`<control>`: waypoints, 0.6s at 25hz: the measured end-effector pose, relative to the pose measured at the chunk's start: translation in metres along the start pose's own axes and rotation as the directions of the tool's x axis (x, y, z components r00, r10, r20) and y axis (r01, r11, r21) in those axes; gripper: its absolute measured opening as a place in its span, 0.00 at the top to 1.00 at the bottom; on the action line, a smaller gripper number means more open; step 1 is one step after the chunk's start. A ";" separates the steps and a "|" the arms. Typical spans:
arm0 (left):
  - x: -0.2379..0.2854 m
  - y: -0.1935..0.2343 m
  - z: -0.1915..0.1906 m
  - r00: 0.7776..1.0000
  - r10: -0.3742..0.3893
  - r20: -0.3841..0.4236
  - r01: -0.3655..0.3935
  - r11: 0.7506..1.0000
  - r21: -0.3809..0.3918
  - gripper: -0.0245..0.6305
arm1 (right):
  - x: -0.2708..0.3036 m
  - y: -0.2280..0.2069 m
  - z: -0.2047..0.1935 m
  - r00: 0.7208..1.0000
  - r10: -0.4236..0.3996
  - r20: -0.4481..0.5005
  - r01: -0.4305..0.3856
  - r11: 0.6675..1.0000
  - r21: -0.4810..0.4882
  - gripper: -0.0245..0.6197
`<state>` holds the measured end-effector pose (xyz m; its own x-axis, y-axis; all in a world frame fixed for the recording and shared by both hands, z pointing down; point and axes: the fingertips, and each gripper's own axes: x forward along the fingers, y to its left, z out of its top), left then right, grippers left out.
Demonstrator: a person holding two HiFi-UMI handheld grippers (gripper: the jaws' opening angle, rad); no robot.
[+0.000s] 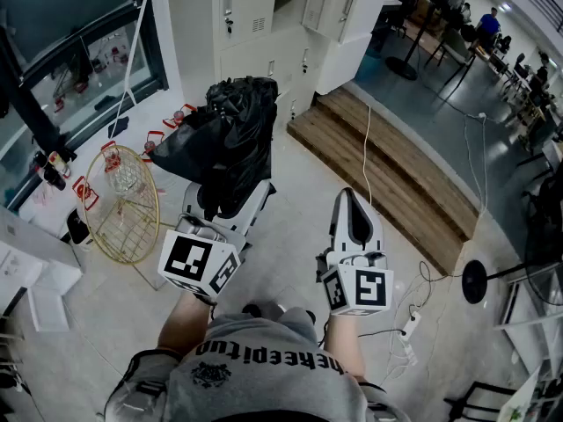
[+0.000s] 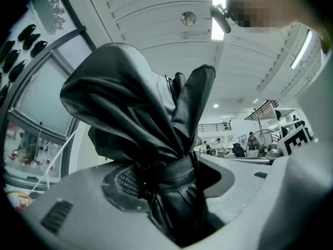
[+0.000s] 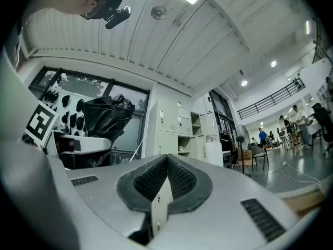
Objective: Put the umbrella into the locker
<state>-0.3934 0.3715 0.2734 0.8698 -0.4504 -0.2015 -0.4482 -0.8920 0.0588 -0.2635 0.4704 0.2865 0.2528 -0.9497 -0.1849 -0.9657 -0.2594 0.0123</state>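
Black and folded, the umbrella (image 1: 233, 130) is clamped between the jaws of the left gripper (image 1: 227, 207), which are spread wide around its bundled cloth. In the left gripper view the pads are seen pressed on the umbrella at its strap (image 2: 174, 178), and the loose folds are bunched up above the jaws. The umbrella is held up in the air, tilted slightly upward and away from the person, well apart from the lockers (image 1: 251, 25). The right gripper (image 1: 354, 209) is held beside the left one, apart from it. Its jaws are brought together at the tips with nothing between them, and only a thin slit is left lower down between the pads. The lockers are seen ahead against the wall, pale grey, with one door (image 1: 341, 7) swung open in the upper row. A gold wire basket (image 1: 123, 205) is seen at the left, beside the left gripper in the head view. A wooden step (image 1: 396, 170) is laid to the right of the lockers, and a white cable (image 1: 367, 143) is run across it.
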 end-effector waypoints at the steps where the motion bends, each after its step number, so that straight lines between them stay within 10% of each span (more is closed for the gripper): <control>1: 0.000 0.000 0.000 1.000 -0.002 -0.001 0.002 1.000 -0.002 0.56 | 0.000 0.000 0.000 1.000 0.000 0.000 0.000 1.000 0.001 0.96; 15: -0.007 0.004 0.001 1.000 0.002 -0.012 -0.002 1.000 0.008 0.56 | -0.001 0.001 0.002 0.999 -0.008 0.034 0.007 0.999 0.044 0.96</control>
<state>-0.4017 0.3717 0.2740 0.8713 -0.4528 -0.1892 -0.4517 -0.8907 0.0515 -0.2650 0.4719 0.2846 0.2583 -0.9410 -0.2185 -0.9657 -0.2576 -0.0323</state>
